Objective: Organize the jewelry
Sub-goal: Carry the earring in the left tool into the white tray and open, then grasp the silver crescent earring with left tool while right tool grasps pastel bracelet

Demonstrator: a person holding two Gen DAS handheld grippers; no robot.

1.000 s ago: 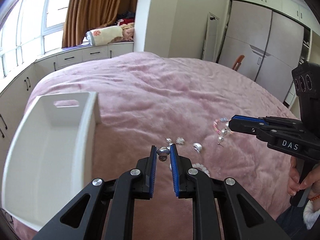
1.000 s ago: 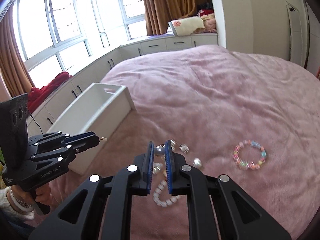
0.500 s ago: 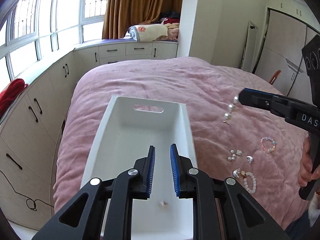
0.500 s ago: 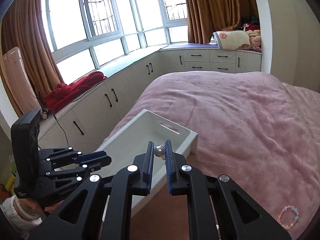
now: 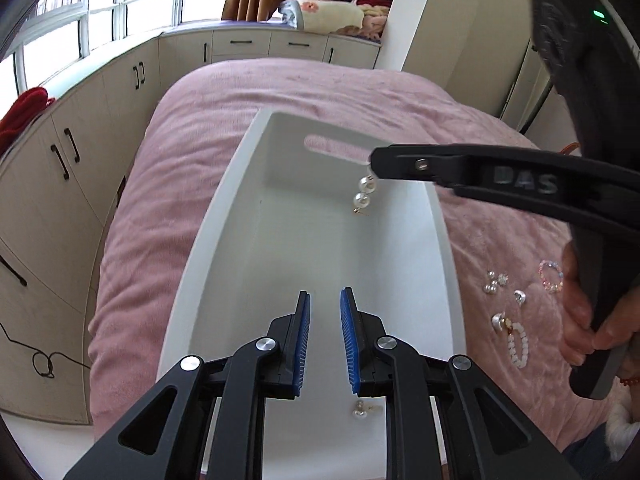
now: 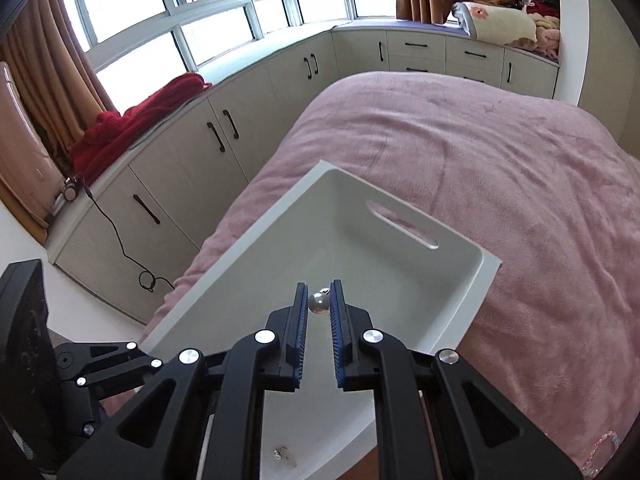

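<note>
Over the tray (image 5: 224, 216) we hold both grippers. Our right gripper (image 6: 319, 305) is clamped on a pearl earring (image 5: 365, 194), which hangs straight down from its tips, long axis vertical, above the far end of the tray near the handle slot (image 5: 334, 146). In the right wrist view the top pearl sits pinched between the blue pads (image 6: 301, 320), with bare tray floor directly beneath. That is the relation that matters, by our judgement: the earring is already inside the tray's rim line, so letting go should drop it onto the floor and not the pink blanket (image 5: 208, 120).

Our left gripper (image 5: 324, 340) stands parted and holds nothing, hovering over the near end of the tray. Below its tips a small earring (image 5: 359, 412) already lies on the tray floor.

To the right of the tray, on the blanket, the remaining pieces wait: a stud cluster (image 5: 495, 282), a silver piece (image 5: 519, 297), a white bracelet (image 5: 516, 344) and a coloured bracelet (image 5: 551, 276). They lie nearer our right hand (image 5: 588, 320) than the left gripper.
</note>
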